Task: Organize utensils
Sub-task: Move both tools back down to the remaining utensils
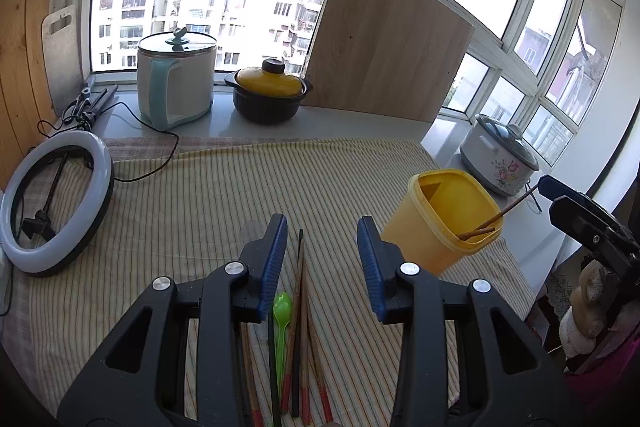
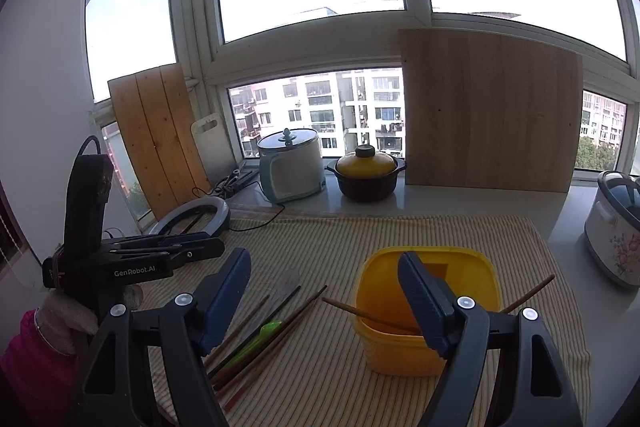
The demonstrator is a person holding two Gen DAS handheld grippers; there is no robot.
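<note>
A yellow plastic tub (image 1: pixel 436 223) stands on the striped cloth with one wooden chopstick (image 1: pixel 500 215) lying across its rim; both also show in the right wrist view, tub (image 2: pixel 420 347), chopstick (image 2: pixel 360 313). A bundle of chopsticks (image 1: pixel 300 327) and a green plastic spoon (image 1: pixel 281 311) lie on the cloth under my left gripper (image 1: pixel 322 239), which is open and empty above them. My right gripper (image 2: pixel 324 275) is open and empty, hovering just left of the tub, right of the chopstick bundle (image 2: pixel 264 335) and spoon (image 2: pixel 268 329).
A ring light (image 1: pixel 52 203) lies at the cloth's left. On the sill stand a white electric pot (image 1: pixel 176 75), a yellow-lidded black pot (image 1: pixel 268 91), a leaning wooden board (image 1: pixel 384 43) and a floral rice cooker (image 1: pixel 500 159). The table's right edge is near the tub.
</note>
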